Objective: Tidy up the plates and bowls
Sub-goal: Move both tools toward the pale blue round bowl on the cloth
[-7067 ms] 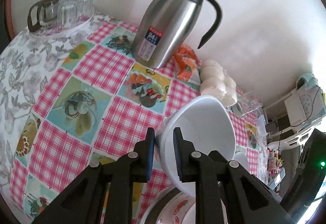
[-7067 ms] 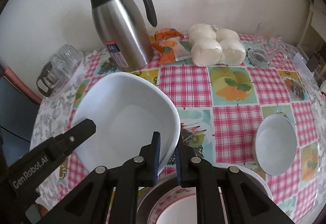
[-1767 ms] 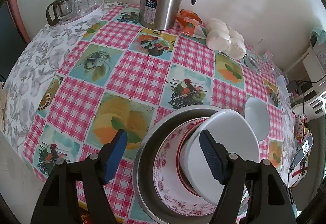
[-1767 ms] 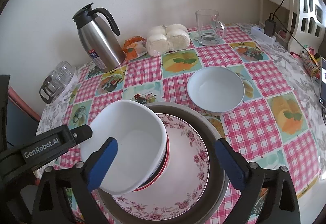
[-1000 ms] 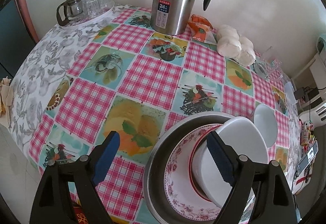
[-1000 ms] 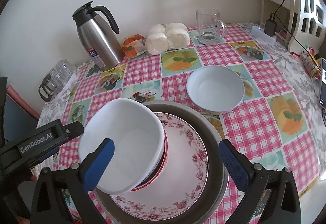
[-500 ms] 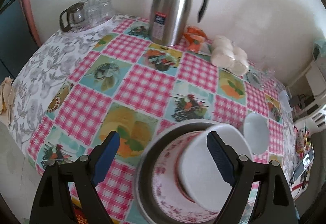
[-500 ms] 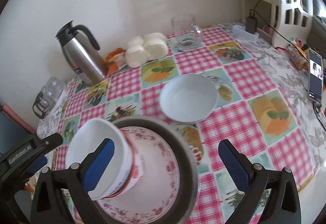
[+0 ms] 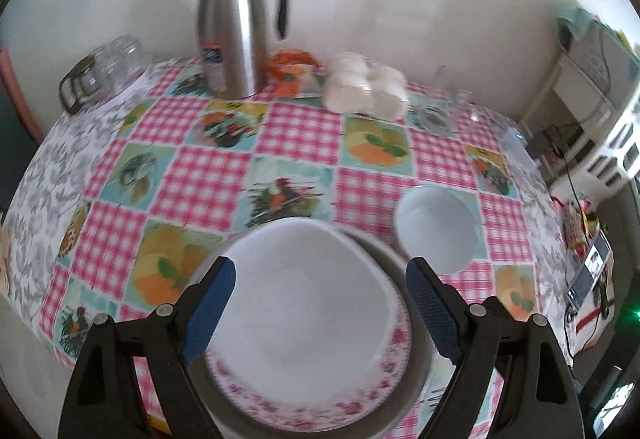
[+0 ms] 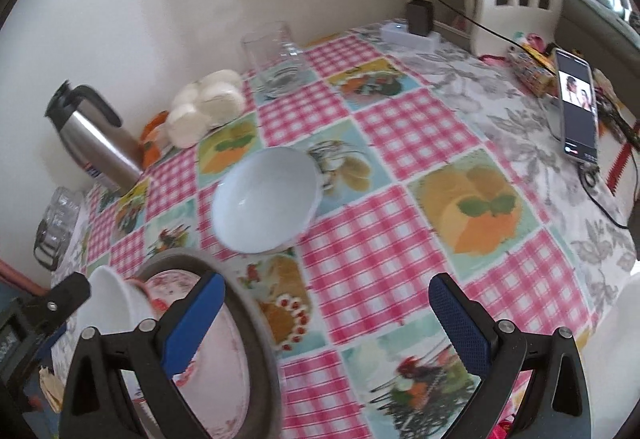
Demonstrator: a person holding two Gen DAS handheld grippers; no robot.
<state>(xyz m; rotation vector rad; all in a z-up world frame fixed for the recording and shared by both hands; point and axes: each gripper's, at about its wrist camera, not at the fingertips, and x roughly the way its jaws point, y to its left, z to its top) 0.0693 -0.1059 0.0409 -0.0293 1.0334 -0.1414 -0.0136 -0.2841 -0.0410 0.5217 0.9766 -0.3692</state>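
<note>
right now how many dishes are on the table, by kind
white ceramic bowls: 2, one stacked, one alone on the cloth
pink floral plate: 1
grey metal basin under the stack: 1
total: 4

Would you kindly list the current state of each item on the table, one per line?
Left tool: open, holding nothing.
Right tool: open, holding nothing.
Large white bowl: empty, stacked on the floral plate.
Floral plate: resting in the grey dish.
Small white bowl: upright, empty, alone on the tablecloth.
Steel jug: upright, lid shut.
Glass mug: upright, looks empty.
Phone: screen lit.
</note>
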